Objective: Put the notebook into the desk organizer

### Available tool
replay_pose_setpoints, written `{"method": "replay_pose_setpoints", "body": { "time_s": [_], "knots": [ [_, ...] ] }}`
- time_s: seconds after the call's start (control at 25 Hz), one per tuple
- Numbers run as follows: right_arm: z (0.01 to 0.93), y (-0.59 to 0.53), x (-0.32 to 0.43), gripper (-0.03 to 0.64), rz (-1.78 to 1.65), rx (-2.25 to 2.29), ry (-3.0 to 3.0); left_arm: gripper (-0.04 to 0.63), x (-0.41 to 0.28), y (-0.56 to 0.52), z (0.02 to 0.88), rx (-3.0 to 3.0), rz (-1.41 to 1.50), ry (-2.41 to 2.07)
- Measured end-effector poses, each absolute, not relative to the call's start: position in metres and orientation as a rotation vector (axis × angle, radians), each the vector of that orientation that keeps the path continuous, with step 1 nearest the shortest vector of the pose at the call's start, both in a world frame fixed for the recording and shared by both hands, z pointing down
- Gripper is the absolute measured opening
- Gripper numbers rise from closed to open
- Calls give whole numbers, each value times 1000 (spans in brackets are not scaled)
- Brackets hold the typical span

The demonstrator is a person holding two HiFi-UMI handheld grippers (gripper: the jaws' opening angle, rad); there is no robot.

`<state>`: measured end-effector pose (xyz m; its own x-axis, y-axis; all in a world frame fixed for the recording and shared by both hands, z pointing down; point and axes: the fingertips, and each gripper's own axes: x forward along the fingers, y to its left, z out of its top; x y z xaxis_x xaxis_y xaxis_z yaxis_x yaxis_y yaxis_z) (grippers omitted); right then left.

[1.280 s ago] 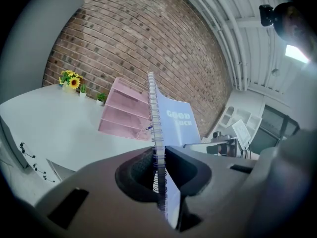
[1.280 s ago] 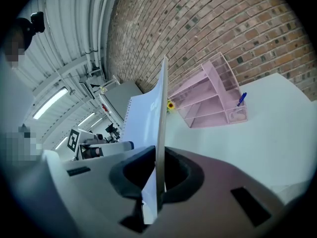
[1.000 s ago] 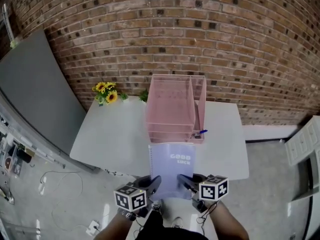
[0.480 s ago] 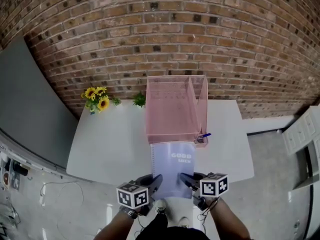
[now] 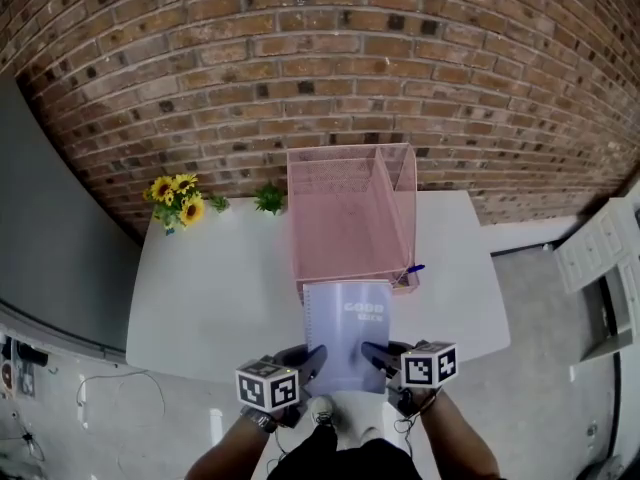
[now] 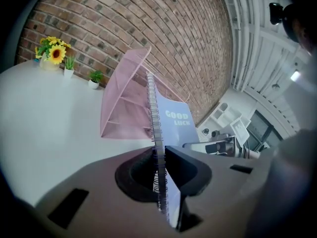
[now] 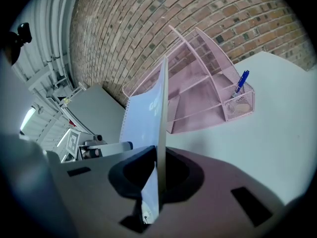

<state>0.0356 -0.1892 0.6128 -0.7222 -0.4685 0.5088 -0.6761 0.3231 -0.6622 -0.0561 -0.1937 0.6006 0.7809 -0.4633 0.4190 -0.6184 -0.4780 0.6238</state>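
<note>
On the table point(image 5: 220, 278), the desk organizer point(image 5: 345, 218) is faced by the held notebook point(image 5: 348, 333).
The organizer's open front stands just beyond both gripper tips. The notebook is clamped at its near corners, spiral edge in the left hand-held gripper point(image 5: 311, 360), free edge in the right hand-held gripper point(image 5: 372, 354), presumably so it is kept flat for sliding in.

Open table point(image 5: 220, 288) left of organizer point(image 5: 340, 218), pen point(image 5: 414, 268) at its right front corner
</note>
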Motion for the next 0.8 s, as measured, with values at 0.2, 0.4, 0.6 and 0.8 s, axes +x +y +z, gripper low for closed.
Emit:
{"method": "replay_pose_setpoints", "body": {
  "time_s": [0.2,0.4,0.6,0.8],
  "knots": [
    [615,-199,33,41,1357,1066,-2347,44,-59,-206,604,2145,243,-780],
    [615,-213,37,43,1347,1068,-2338,44,-55,-219,606,2126,235,-777],
    [621,-221,41,44,1392,1041,-2332,44,-51,-228,608,2118,246,-800],
    [624,-235,45,46,1403,975,-2333,44,-48,-238,610,2086,241,-841]
  ]
}}
